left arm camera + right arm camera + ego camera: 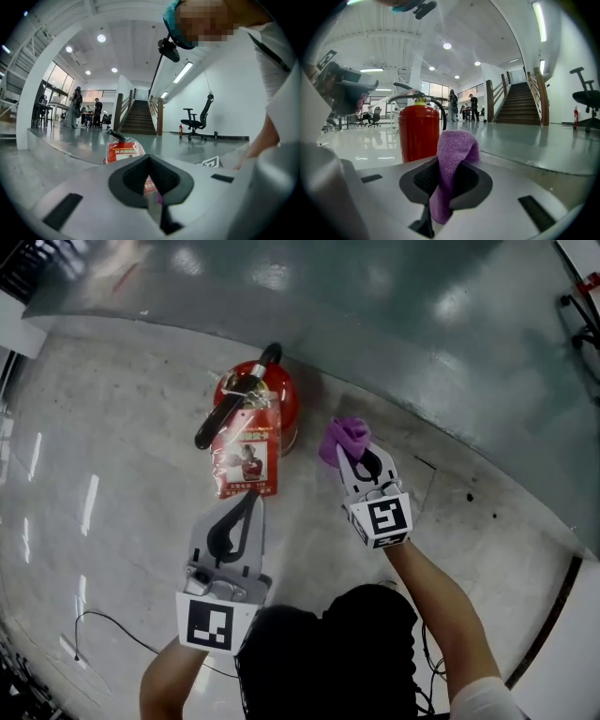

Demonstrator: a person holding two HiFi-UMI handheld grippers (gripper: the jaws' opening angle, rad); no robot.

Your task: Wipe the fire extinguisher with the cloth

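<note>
Pale, mottled concrete floor (112,484) fills the near side of the work area; a curved edge separates it from a glossy grey-green floor section (422,324) that reflects the ceiling lights. Room: large white hall with round ceiling downlights and strip lights. A staircase (140,117) with wooden railings rises at the far end, an office chair (199,117) stands by the white wall, and people (97,112) stand well away near tables. A thin black cable (103,622) lies on the concrete.

Fire extinguisher (286,399): red, upright on the pale concrete, close to the curved edge. A black lever and hose (234,399) sit on top. A red printed tag (246,457) hangs on the side facing the person.

Right gripper (354,454): jaws clamped on a purple cloth (345,434), which bunches up above the jaw tips. It is held just beside the cylinder, on the person's right, and is not seen touching it.

Left gripper (249,498): jaws pressed together with nothing between them. The tips point at the lower edge of the tag; contact cannot be confirmed
</note>
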